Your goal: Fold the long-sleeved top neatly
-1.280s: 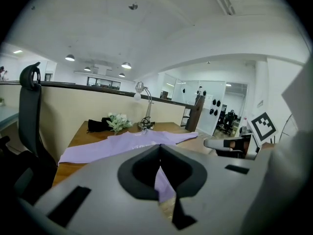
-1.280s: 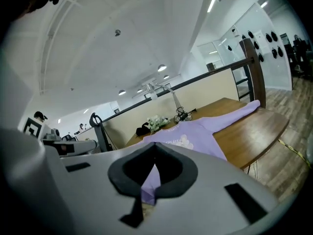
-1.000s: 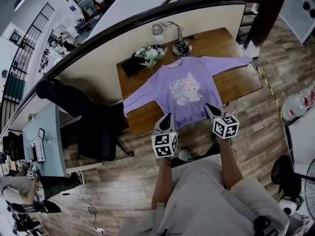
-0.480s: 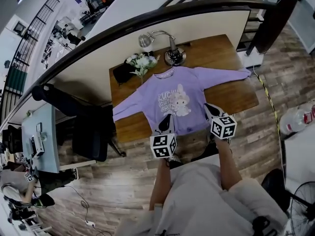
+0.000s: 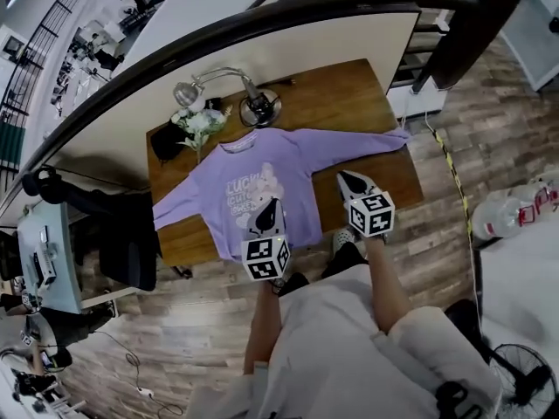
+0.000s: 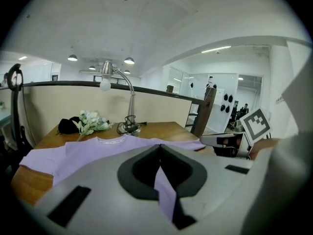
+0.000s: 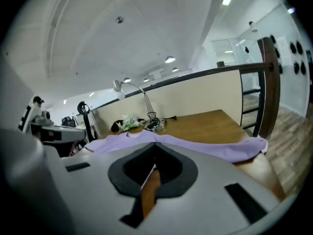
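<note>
On desk [image 5: 349, 94], top [image 5: 293, 160] lies under left gripper [image 5: 267, 213].

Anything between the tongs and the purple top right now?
Nothing visible does. The purple top lies bare on the table; lamp and flowers stand beyond its collar. Both shut, the left tongs and right tongs hover by its near side.

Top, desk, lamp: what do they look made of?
Top: soft knit fabric, probably cotton jersey. It is matte lilac and lies limp with soft folds.
Desk: wood or wood-look laminate, I can't tell which. Brown grain with a slight sheen.
Lamp: probably metal, with a shiny silver curved arm and round base.
</note>
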Demonstrator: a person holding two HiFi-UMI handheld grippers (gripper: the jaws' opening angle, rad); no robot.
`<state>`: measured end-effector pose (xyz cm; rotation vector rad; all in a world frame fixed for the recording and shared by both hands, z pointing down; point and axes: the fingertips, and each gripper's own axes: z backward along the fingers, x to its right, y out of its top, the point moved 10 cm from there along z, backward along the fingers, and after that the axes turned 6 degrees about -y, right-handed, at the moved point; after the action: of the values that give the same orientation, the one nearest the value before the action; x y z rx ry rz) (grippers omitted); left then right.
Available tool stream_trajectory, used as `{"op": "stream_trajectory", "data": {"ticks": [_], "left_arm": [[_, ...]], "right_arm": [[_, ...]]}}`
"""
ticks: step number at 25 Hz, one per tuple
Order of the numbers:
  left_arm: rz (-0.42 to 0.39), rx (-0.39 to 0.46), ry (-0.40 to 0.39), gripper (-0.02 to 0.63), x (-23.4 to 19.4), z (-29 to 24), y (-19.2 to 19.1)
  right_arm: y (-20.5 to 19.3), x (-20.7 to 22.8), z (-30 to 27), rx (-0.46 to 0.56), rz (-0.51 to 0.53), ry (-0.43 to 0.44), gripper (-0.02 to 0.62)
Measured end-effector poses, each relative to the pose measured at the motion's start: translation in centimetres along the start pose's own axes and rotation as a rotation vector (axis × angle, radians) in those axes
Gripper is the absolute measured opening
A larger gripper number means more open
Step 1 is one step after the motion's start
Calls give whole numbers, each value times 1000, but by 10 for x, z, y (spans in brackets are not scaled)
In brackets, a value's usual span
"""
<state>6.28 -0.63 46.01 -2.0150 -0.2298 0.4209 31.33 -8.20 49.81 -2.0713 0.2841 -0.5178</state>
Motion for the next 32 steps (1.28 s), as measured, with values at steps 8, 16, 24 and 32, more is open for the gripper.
{"op": "stream_trajectory", "data": {"ticks": [8,16,24,32], "left_arm": [[-3,-9,1,21,55,-52,9],[14,-30,43,21,74,-72,8],[22,-55,103,21,78,-73,6],[26,-70,162,21,80,-63,-5]], "right_arm": [[4,113,-4,-26,-88,-86,8],[3,281,12,-88,-102,-266,8],[-6,357,-3,-135,-299,-56,63],[-22,358,-32,-272,-270,84,213]]}}
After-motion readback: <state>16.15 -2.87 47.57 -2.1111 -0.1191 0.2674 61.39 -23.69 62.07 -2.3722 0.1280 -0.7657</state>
